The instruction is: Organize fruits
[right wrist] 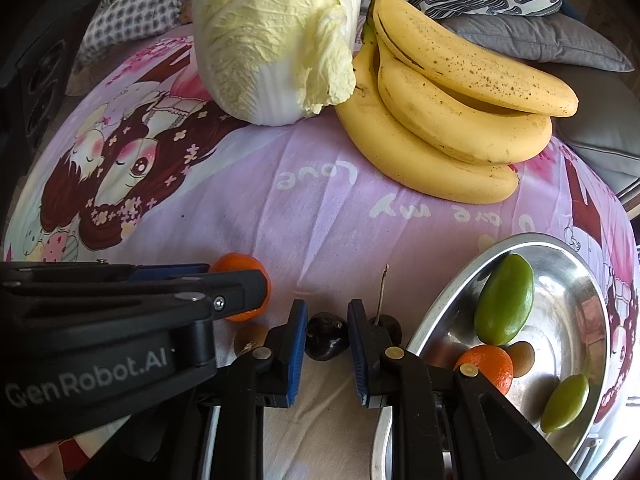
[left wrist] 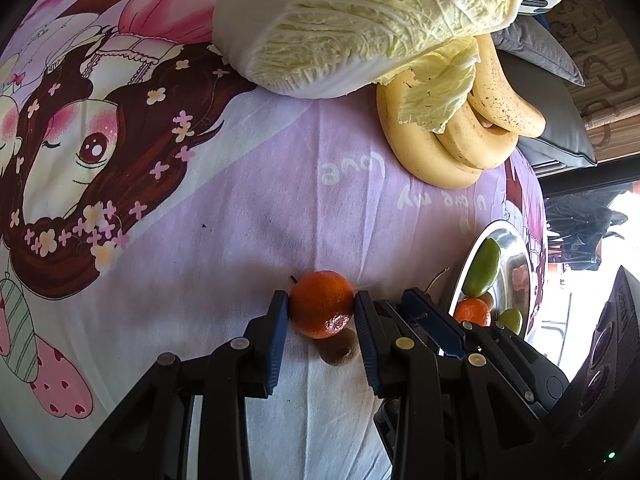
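Note:
My left gripper (left wrist: 321,306) is shut on an orange tangerine (left wrist: 322,304) that rests on the pink sheet; a brown kiwi (left wrist: 340,350) lies just below it. In the right wrist view the tangerine (right wrist: 244,270) shows behind the left gripper's body. My right gripper (right wrist: 327,336) is closed on a dark cherry (right wrist: 325,336); a second cherry (right wrist: 390,326) with a stem lies just right of it. A steel bowl (right wrist: 576,320) at right holds a large green fruit (right wrist: 505,305), a tangerine (right wrist: 490,366), a kiwi (right wrist: 522,358) and a small green fruit (right wrist: 565,402).
A bunch of bananas (right wrist: 452,120) and a napa cabbage (right wrist: 276,36) lie at the far side of the printed sheet (right wrist: 280,208). Grey and patterned pillows (right wrist: 540,40) are behind them. A black speaker (right wrist: 36,80) stands at left.

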`<action>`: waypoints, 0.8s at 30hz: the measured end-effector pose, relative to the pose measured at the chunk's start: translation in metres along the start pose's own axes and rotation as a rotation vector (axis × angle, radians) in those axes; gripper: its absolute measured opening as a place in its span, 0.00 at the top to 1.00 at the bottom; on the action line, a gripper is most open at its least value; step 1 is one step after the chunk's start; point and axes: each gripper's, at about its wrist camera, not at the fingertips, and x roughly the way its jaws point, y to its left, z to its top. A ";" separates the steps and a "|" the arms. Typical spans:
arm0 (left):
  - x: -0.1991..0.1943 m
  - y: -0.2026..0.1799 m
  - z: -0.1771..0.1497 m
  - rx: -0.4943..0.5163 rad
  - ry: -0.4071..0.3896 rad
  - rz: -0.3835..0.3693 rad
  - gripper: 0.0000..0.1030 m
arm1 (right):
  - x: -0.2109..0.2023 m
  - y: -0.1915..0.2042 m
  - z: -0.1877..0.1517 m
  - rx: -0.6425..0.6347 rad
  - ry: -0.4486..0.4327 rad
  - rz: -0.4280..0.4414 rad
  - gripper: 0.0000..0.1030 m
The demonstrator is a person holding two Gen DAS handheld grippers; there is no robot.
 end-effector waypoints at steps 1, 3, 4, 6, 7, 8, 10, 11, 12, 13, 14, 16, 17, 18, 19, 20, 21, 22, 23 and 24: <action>0.000 0.001 0.000 -0.001 0.000 -0.001 0.66 | 0.001 0.001 0.001 -0.002 0.001 -0.001 0.78; -0.001 0.001 -0.001 -0.001 -0.001 -0.002 0.66 | 0.001 0.001 0.001 -0.005 0.002 -0.002 0.78; -0.001 0.001 -0.001 -0.001 -0.002 -0.002 0.66 | 0.001 0.002 0.001 -0.005 0.002 -0.002 0.78; -0.001 0.002 -0.001 -0.002 -0.001 -0.003 0.66 | 0.002 0.002 0.002 -0.007 0.002 0.000 0.78; -0.001 0.002 -0.001 -0.003 0.000 -0.005 0.66 | 0.002 0.002 0.003 -0.007 0.002 -0.001 0.78; -0.002 0.002 -0.001 -0.005 0.000 -0.005 0.66 | 0.003 0.003 0.003 -0.007 0.002 -0.001 0.78; -0.002 0.002 -0.001 -0.004 0.000 -0.005 0.66 | 0.003 0.004 0.003 -0.010 0.003 -0.001 0.78; -0.002 0.002 -0.002 -0.005 0.000 -0.005 0.66 | 0.003 0.004 0.003 -0.010 0.003 -0.001 0.78; -0.002 0.002 -0.001 -0.005 0.000 -0.005 0.66 | 0.003 0.003 0.003 -0.010 0.002 -0.001 0.78; -0.003 0.003 -0.001 -0.008 0.000 -0.006 0.66 | 0.003 0.004 0.003 -0.011 0.003 -0.002 0.78; -0.003 0.003 -0.001 -0.009 0.000 -0.007 0.66 | 0.002 0.003 0.002 -0.012 0.003 -0.002 0.78; -0.003 0.004 -0.001 -0.011 0.001 -0.008 0.66 | 0.002 0.003 0.002 -0.012 0.003 -0.002 0.78; -0.003 0.004 -0.001 -0.012 0.000 -0.008 0.66 | 0.002 0.003 0.002 -0.012 0.003 -0.003 0.78; -0.003 0.003 -0.001 -0.011 0.000 -0.007 0.66 | 0.002 0.003 0.002 -0.011 0.003 -0.003 0.78; -0.003 0.003 -0.001 -0.012 0.000 -0.007 0.66 | 0.002 0.003 0.002 -0.011 0.002 -0.003 0.78; -0.003 0.003 -0.001 -0.012 0.000 -0.007 0.66 | 0.002 0.003 0.002 -0.011 0.002 -0.003 0.78; -0.003 0.003 -0.001 -0.013 0.000 -0.008 0.66 | 0.002 0.003 0.002 -0.012 0.002 -0.003 0.78; -0.003 0.003 -0.001 -0.015 0.000 -0.008 0.66 | 0.002 0.003 0.002 -0.012 0.002 -0.003 0.78; -0.003 0.003 -0.001 -0.016 0.000 -0.009 0.66 | 0.002 0.003 0.002 -0.012 0.002 -0.004 0.78; -0.003 0.004 -0.001 -0.019 -0.001 -0.010 0.66 | 0.002 0.003 0.002 -0.012 0.003 -0.003 0.78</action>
